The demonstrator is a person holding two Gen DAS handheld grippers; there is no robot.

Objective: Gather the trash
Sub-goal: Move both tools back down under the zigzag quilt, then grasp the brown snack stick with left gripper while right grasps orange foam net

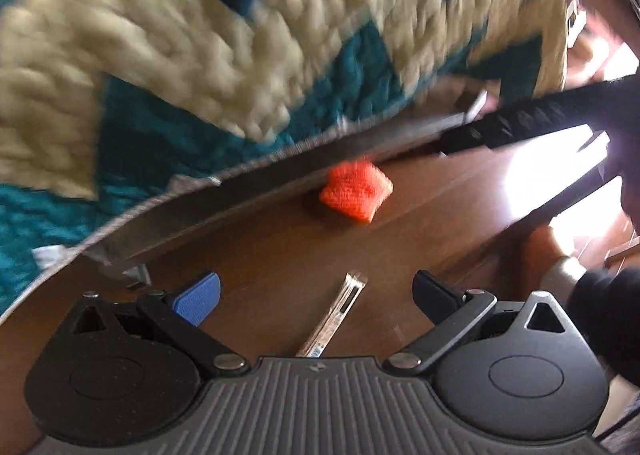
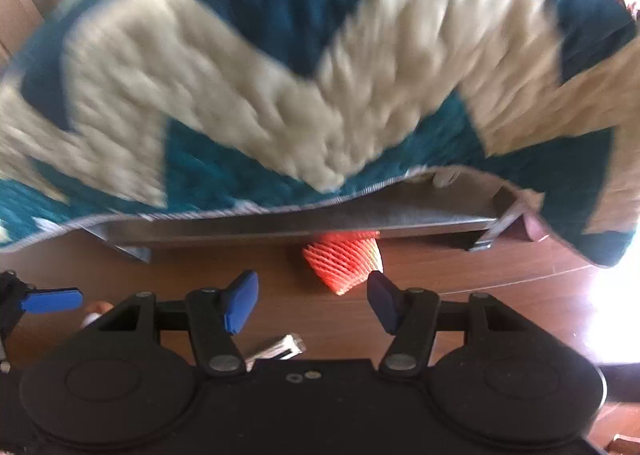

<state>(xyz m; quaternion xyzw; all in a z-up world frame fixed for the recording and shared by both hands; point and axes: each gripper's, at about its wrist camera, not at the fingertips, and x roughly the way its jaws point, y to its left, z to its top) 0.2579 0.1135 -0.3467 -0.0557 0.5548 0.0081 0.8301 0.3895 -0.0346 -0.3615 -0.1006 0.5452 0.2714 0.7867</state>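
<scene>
That orange foam net [image 2: 343, 261] half under the sofa [image 2: 280, 95] edge looks light and squishy; pinch its exposed end gently. Your right gripper [image 2: 312, 303] and left gripper [image 1: 316, 295] both sit spread wide, holding nothing.

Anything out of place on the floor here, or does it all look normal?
Two stray items lie on the wood floor: an orange foam net sleeve, partly tucked under the furniture's edge beneath the teal and cream blanket, and a flat silvery wrapper nearer the grippers.
</scene>
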